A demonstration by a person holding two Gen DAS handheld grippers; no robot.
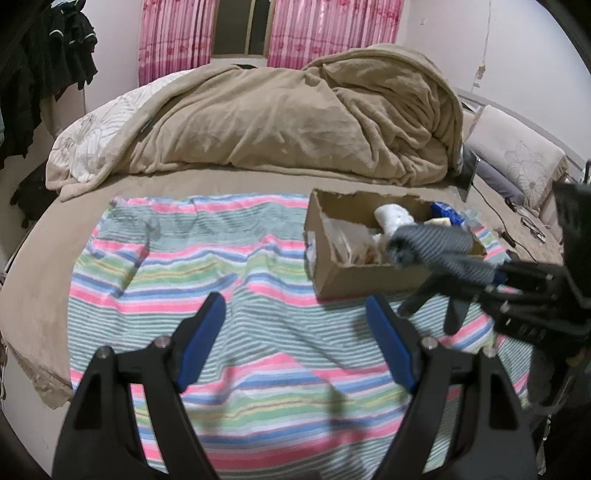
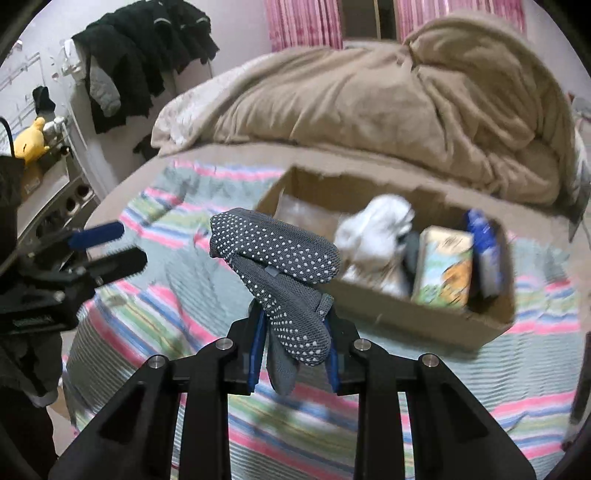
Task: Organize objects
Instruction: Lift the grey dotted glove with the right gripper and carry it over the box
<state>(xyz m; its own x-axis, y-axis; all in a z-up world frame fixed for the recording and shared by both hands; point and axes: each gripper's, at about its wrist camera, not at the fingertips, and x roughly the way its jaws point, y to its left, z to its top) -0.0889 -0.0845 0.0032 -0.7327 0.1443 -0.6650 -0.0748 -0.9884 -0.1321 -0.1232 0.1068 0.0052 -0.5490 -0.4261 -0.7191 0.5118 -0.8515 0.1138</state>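
My right gripper (image 2: 294, 334) is shut on a pair of grey socks with white grip dots (image 2: 284, 273) and holds them in the air just left of a cardboard box (image 2: 424, 317) on the striped cloth. In the left wrist view the socks (image 1: 432, 240) hang over the box (image 1: 365, 280) from the right gripper (image 1: 480, 275). The box holds a white cloth bundle (image 2: 376, 225), a printed carton (image 2: 443, 266) and a blue packet (image 2: 485, 243). My left gripper (image 1: 295, 332) is open and empty, low over the striped cloth (image 1: 221, 258), left of the box.
A rumpled tan blanket (image 1: 295, 122) fills the far half of the bed. A pillow (image 1: 517, 158) and cables lie at the right. Dark clothes (image 2: 147, 55) hang at the left wall above a shelf with a yellow plush toy (image 2: 31, 142). Pink curtains (image 1: 325, 29) are behind.
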